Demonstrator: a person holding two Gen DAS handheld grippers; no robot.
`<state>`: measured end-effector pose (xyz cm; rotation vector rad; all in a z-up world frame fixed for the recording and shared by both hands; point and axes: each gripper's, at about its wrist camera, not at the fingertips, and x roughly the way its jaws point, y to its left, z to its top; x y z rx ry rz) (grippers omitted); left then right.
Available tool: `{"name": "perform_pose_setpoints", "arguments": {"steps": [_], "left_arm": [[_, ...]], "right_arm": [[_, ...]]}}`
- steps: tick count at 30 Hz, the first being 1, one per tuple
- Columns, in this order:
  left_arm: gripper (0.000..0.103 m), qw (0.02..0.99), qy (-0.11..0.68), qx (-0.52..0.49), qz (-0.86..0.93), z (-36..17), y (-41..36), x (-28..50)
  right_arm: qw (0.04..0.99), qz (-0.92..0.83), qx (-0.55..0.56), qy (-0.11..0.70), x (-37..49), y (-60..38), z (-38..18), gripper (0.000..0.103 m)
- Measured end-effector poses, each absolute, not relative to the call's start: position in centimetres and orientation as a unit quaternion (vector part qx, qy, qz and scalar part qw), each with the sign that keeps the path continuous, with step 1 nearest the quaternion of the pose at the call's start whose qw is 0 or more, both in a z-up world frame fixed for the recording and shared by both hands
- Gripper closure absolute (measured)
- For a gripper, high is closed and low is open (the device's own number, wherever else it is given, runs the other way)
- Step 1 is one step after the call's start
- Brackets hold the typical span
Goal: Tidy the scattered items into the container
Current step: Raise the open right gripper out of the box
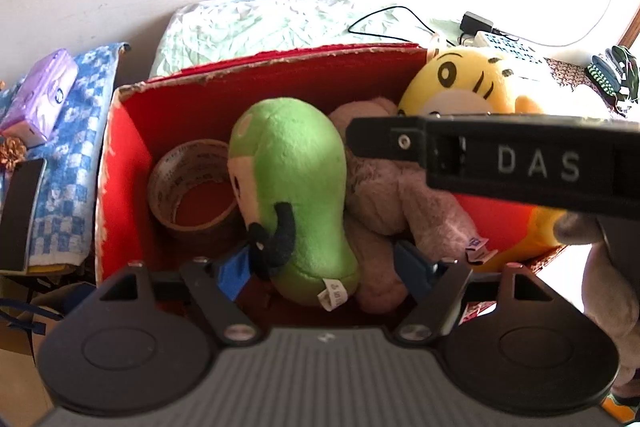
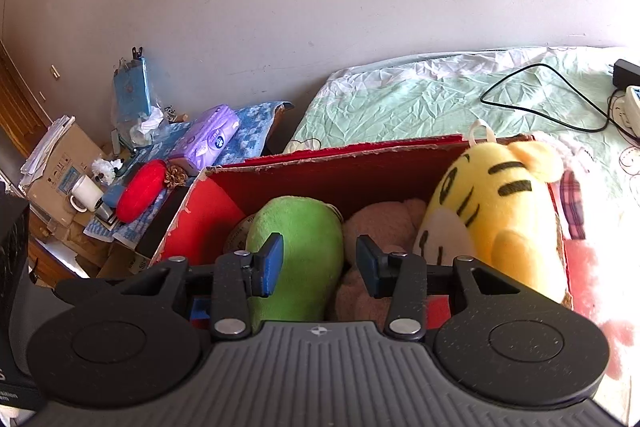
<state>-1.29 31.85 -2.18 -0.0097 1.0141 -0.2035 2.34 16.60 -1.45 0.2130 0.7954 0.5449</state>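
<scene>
An open red cardboard box [image 1: 192, 95] [image 2: 320, 171] holds a green plush [image 1: 296, 179] [image 2: 304, 227], a roll of brown tape [image 1: 188, 179], a pink plush [image 1: 384, 195] [image 2: 380, 219] and a yellow tiger plush [image 1: 460, 83] [image 2: 500, 203] leaning in its right end. My left gripper [image 1: 325, 270] hangs over the near side of the box, open. The green plush's lower end lies between its blue pads, and neither pad presses on it. My right gripper [image 2: 320, 264] hovers above the box, open and holding nothing. One of its black fingers [image 1: 384, 141] crosses the left wrist view above the pink plush.
The box rests on a bed with a wrinkled green sheet [image 2: 420, 95], where a black cable [image 2: 540, 99] and a remote [image 1: 508, 47] lie behind it. To the left, a blue checked cloth [image 1: 68, 155] carries a purple tissue pack [image 1: 44, 95], a red cushion [image 2: 142, 189] and a white mug [image 2: 86, 193].
</scene>
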Motion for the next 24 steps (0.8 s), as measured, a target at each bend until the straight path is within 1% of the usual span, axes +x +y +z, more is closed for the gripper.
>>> {"name": "perform_pose_setpoints", "arguments": {"steps": [7,11,13,15,16,24], "left_arm": [[0.026,0.870,0.487,-0.007,-0.083,-2.2,31.6,-1.6],[0.022,0.872,0.485,0.001,-0.069,-2.2,31.1,-1.8],[0.021,0.875,0.479,0.008,-0.060,-2.0,30.7,-2.1],[0.016,0.880,0.471,0.016,-0.051,-1.7,30.3,-2.3],[0.015,0.883,0.467,0.020,-0.047,-1.5,30.1,-2.4],[0.014,0.886,0.463,0.026,-0.013,-1.3,29.2,-2.8]], "right_arm": [[0.880,0.250,0.096,0.392,1.5,16.4,-1.9,0.059],[0.880,0.247,0.100,0.393,0.9,15.9,-2.3,0.059],[0.881,0.247,0.101,0.392,0.6,15.6,-2.4,0.061],[0.881,0.247,0.104,0.389,0.2,15.4,-2.5,0.062],[0.882,0.248,0.105,0.387,0.0,15.3,-2.5,0.062],[0.885,0.248,0.111,0.378,-0.2,14.5,-2.6,0.064]]}}
